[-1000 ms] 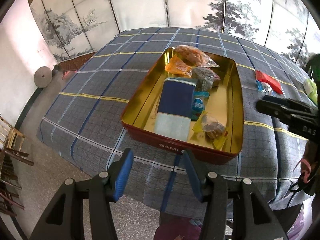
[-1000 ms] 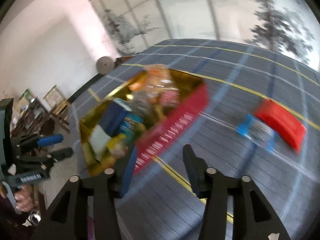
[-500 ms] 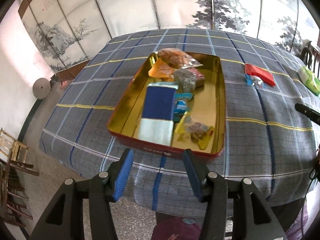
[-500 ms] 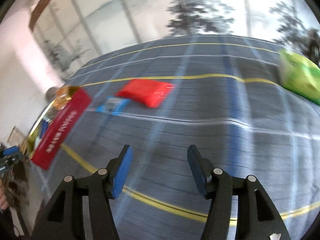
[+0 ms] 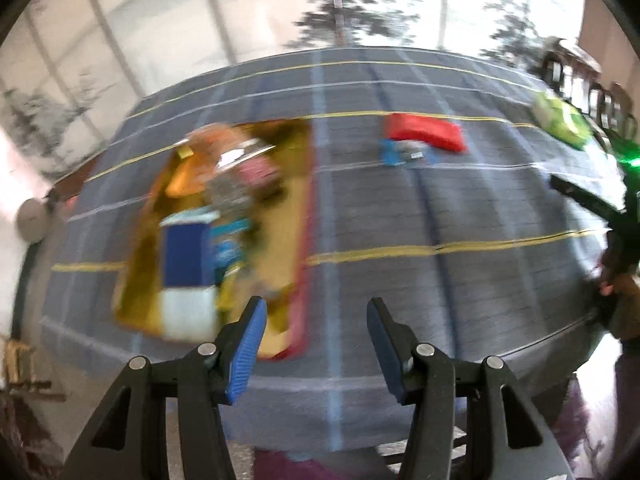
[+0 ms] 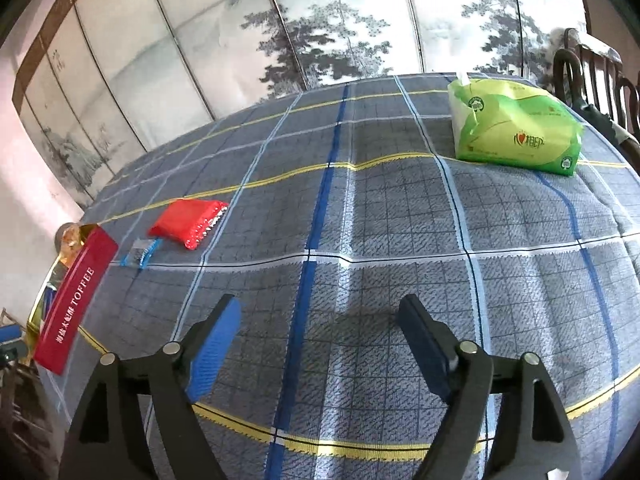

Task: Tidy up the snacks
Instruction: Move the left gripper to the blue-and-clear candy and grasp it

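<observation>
Already the right tool had just been spreading wide, empty, over bare bench. Probably readying for the red packet lying far left, outside the tin. The left tool hung half-open, empty.

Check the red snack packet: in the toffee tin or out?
Out. The red packet lies flat on the tablecloth, apart from the toffee tin, with a small blue packet beside it.
</observation>
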### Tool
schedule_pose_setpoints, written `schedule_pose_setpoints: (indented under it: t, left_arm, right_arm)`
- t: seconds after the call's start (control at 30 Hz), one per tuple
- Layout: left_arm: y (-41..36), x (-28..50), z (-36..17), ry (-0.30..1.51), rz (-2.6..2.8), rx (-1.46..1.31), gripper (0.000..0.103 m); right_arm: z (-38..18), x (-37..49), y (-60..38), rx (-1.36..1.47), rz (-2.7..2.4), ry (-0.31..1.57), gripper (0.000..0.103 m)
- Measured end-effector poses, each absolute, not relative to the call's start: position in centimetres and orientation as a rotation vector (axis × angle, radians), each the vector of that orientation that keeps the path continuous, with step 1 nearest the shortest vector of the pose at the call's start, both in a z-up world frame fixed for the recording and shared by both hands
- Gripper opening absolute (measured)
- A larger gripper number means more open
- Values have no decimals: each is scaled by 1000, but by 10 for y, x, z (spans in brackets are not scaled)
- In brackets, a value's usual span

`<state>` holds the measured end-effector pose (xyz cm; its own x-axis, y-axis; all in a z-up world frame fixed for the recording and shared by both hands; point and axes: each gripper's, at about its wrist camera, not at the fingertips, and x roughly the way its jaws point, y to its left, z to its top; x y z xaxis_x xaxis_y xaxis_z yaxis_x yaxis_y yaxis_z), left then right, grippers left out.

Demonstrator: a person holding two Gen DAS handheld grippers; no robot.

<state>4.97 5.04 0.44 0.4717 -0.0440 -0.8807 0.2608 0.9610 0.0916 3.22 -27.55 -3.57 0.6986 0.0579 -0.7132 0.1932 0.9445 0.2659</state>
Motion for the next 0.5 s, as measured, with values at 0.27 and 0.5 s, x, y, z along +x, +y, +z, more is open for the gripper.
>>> schedule_pose_setpoints:
  t: [0.27, 0.5]
  left_arm:
    - [-14, 124, -16, 1139, -370, 165, 53]
    - [-6, 203, -61, 1376, -342, -403, 53]
  right_arm:
    - [-31, 26, -277, 381, -9, 740, 89]
    - [-30, 27, -274, 381, 62, 731, 90]
